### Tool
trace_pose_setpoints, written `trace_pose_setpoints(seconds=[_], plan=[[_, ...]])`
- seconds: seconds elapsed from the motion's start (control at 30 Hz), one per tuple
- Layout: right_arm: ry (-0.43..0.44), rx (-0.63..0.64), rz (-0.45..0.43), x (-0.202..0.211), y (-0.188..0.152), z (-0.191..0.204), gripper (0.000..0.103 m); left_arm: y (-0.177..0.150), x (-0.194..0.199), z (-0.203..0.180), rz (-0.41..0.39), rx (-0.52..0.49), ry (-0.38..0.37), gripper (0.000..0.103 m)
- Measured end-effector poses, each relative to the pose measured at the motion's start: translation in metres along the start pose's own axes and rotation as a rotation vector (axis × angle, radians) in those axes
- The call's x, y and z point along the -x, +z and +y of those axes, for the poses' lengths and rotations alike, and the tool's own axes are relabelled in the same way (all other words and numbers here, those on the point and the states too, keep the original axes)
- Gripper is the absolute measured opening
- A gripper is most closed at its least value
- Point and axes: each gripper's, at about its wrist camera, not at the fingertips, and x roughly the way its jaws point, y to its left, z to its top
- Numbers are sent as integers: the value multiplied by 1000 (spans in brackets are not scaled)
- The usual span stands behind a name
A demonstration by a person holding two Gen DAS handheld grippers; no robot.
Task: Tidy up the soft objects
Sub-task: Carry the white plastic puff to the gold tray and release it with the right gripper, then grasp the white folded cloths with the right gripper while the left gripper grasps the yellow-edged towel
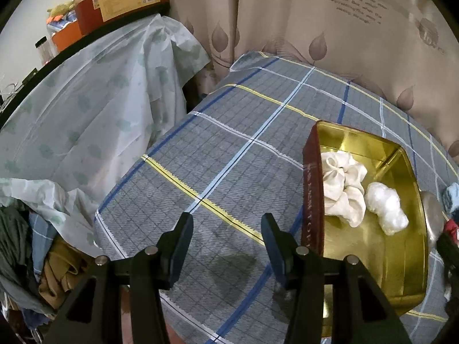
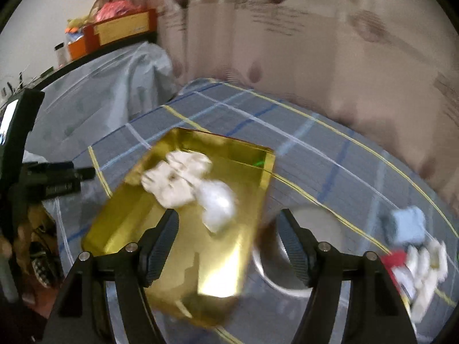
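Leaf-printed curtains (image 1: 330,43) hang behind a bed-like surface spread with a grey plaid sheet (image 1: 223,154). Far left, a shelf carries a red carton (image 1: 120,3) stuffed with something pink and crinkly, above a pale plastic drape (image 1: 86,114) and a heap of clothes (image 1: 34,258) near the floor. Moving right, the left gripper (image 1: 226,229) hovers over bare sheet, its fingers spread with nothing between them. Just beside it sits the gold tin tray (image 1: 401,258) with a dark red outer wall; inside lie a cream scrunchie (image 1: 341,189) and, touching it, a white fluffy wad (image 1: 385,207). The rest of the tray floor is bare gold. In the blurred right wrist view, the right gripper (image 2: 229,243) hangs above the tray's near end, fingers apart and gripping nothing. Right of the tray rests a round metal lid or dish (image 2: 287,258), partly hidden. Farther right on the sheet lie a light blue soft piece (image 2: 407,226) and a red-and-white bundle (image 2: 418,269), too smeared to identify.
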Motion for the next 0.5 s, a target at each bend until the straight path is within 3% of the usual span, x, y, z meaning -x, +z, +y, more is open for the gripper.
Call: trace_pose_setpoints(seconds=[0.5], plan=[[-392,-337,19,97,-103,-220,71,-1,24,-23,-35,-62,-15,50]])
